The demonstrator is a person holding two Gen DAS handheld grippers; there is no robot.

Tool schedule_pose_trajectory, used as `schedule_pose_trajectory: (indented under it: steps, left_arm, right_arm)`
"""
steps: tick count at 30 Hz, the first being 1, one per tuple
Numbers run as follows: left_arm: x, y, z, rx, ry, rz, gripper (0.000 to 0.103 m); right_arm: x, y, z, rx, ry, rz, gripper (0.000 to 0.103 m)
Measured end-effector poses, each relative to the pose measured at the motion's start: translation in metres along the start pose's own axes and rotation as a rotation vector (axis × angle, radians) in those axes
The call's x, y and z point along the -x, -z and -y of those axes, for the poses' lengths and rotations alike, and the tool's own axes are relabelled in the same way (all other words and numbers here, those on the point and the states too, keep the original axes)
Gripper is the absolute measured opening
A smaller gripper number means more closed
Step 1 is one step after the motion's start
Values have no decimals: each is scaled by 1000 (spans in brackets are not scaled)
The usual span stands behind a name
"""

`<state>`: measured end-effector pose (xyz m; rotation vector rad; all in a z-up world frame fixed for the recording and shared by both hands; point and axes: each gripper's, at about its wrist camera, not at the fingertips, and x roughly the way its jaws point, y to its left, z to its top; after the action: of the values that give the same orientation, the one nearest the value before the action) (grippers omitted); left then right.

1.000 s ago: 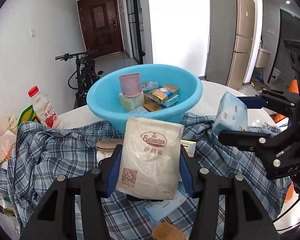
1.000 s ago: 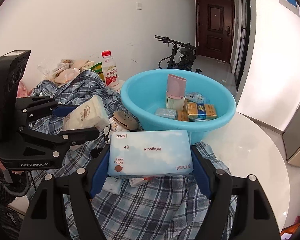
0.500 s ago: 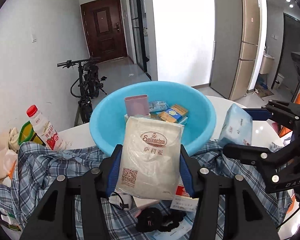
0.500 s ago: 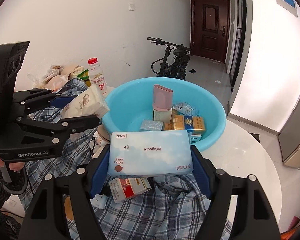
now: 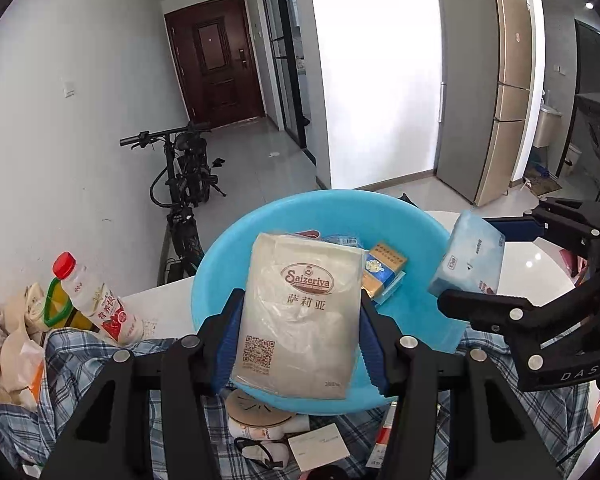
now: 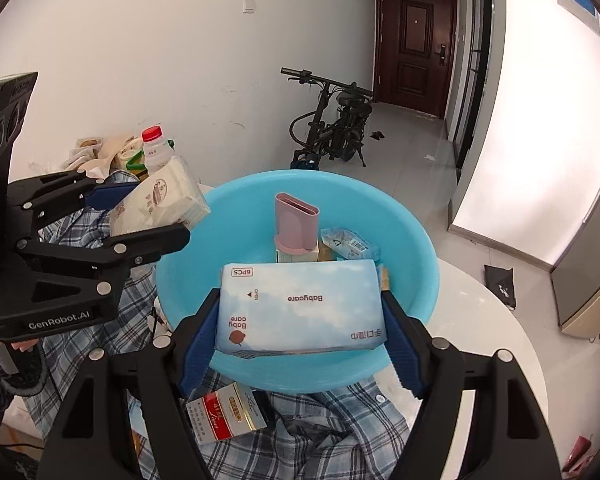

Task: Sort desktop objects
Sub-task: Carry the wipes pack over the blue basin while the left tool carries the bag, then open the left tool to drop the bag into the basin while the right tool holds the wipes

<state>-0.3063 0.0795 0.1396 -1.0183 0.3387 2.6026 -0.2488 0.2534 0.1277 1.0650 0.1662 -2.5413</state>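
Blue rubber pads of the left gripper (image 5: 298, 336) press on both sides of a beige plastic napkin pack printed "Saizeriya" (image 5: 300, 312), so this tool is clamped on it, and the pack is held upright above the near part of a round light-blue plastic basin (image 5: 236, 256). In the right wrist view the right gripper (image 6: 300, 336) grips a pale blue Babycare wet-wipe pack (image 6: 300, 308) by its two short ends, lying flat with its print upside down, over the near rim of that basin (image 6: 420, 280). Inside the basin a pink oval-mouthed holder (image 6: 296, 222) stands upright on a small cream box (image 6: 296, 257), with a clear crinkled packet (image 6: 350, 243) just beside it. A gold and blue box (image 5: 382, 270) lies there too, seen from the left wrist. The basin rests on a white round table (image 6: 496, 344) and partly on a blue-and-white checked shirt (image 6: 352, 432) spread over the near side. On the shirt below the basin lie a red and gold carton (image 6: 226, 412), a round wooden-topped item (image 5: 258, 414) and a small white card (image 5: 318, 446). A clear drink bottle with a red cap (image 5: 96, 302) stands at the left beside paper bags (image 5: 12, 344). Part of a hand (image 6: 4, 344) shows at the left gripper's handle. A black bicycle (image 5: 184, 184) leans on the wall behind
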Motion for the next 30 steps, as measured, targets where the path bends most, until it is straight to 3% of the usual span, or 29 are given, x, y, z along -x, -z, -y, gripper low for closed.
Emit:
schedule_pose_trajectory:
  steps: [3,7,12,23,30]
  left_arm:
    - [-15,-12,-7,16,19,-33,55]
    - [-34,-27,-14,14,-24,-60,55]
    - [-61,-47,-25,50,16,-98,55]
    - [-138,-91,-25,-10,108,-178,55]
    - [-171,-112,-29,-71,122,-195,55]
  right_arm:
    - [-11,-13,10,-29,-10,-22,73]
    - [-27,-27,24,-69,-5,-46,73]
    - [-52,-39,41,-98,-7,-96,73]
    - [-96,-47,68,-152,5,-193,73]
    - [-116,-50,80,-164,-9,-246,73]
